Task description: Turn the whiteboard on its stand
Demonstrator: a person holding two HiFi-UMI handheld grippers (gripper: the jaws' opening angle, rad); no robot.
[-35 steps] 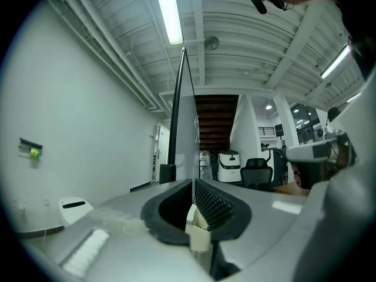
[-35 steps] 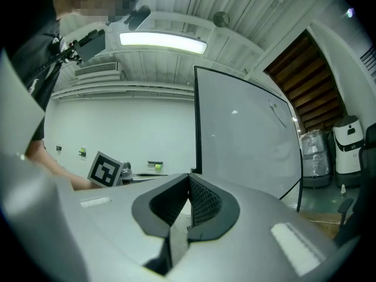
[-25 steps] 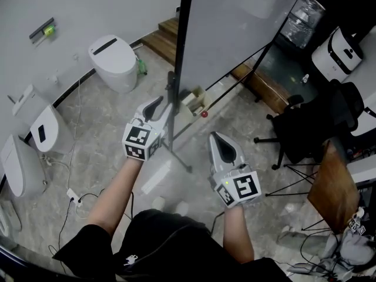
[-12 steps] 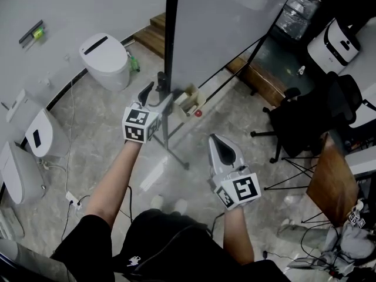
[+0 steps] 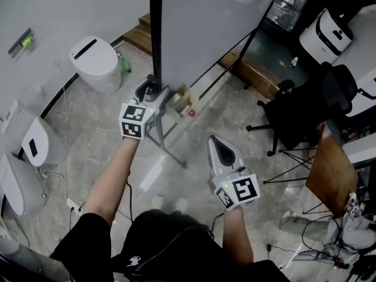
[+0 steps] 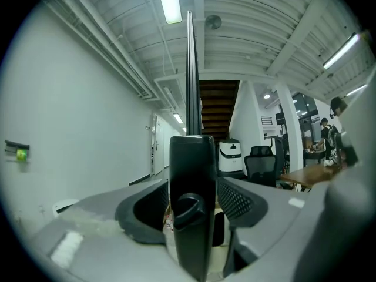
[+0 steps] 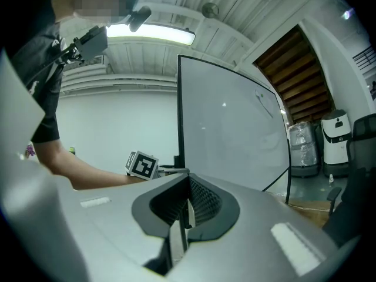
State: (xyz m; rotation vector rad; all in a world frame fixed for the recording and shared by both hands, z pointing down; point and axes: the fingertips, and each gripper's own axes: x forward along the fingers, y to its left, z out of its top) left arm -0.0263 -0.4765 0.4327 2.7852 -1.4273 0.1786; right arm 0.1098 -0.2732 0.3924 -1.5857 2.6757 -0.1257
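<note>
The whiteboard (image 5: 211, 22) stands upright on a black stand, its pale face turned to my right. In the left gripper view I see it edge-on as a thin dark line (image 6: 190, 69). My left gripper (image 5: 151, 93) is at the stand's black side post (image 5: 155, 28), level with the clamp knob. The post's block with its knob (image 6: 192, 175) sits between the jaws, which are closing, with slim gaps still showing beside both pads. My right gripper (image 5: 222, 145) hangs lower and nearer to me, shut and holding nothing. From the right gripper (image 7: 187, 207) the board (image 7: 229, 134) fills the middle of the view.
Two white toilets (image 5: 94, 63) (image 5: 35, 145) stand on the floor at the left. A small box with a red ball (image 5: 183, 101) sits by the stand's foot. A black office chair (image 5: 305, 116) and a wooden tabletop (image 5: 335, 175) are at the right. Cables trail over the floor.
My left gripper has let go lower on the post, risen along it and now has its jaws spread round the knob block. The right gripper has stayed put.
</note>
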